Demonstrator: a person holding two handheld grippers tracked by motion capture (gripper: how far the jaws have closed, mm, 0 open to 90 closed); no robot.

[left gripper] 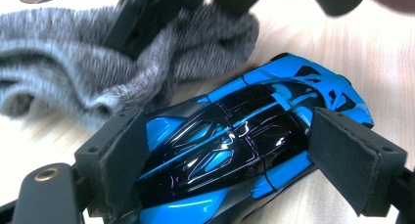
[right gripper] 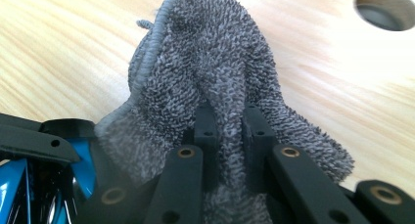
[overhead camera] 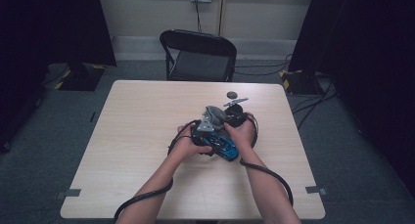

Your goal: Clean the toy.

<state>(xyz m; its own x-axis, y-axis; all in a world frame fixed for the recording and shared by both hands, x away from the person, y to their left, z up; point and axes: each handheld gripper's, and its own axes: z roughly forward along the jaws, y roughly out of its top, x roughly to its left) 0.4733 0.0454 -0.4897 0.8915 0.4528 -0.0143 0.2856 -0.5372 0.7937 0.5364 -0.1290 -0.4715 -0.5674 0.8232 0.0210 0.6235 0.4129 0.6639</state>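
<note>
Blue-and-black toy car (left gripper: 235,136) between the left gripper (left gripper: 249,155) pads, body lying crosswise to the jaws, long axis slanting from lower left to upper right in the left gripper view. Left jaws spread wide, pads touching or just beside the car's flanks; cannot tell which. Grey terry cloth (right gripper: 215,87) pinched in the right gripper (right gripper: 230,131), jaws pressed nearly together, just beyond the car.
</note>
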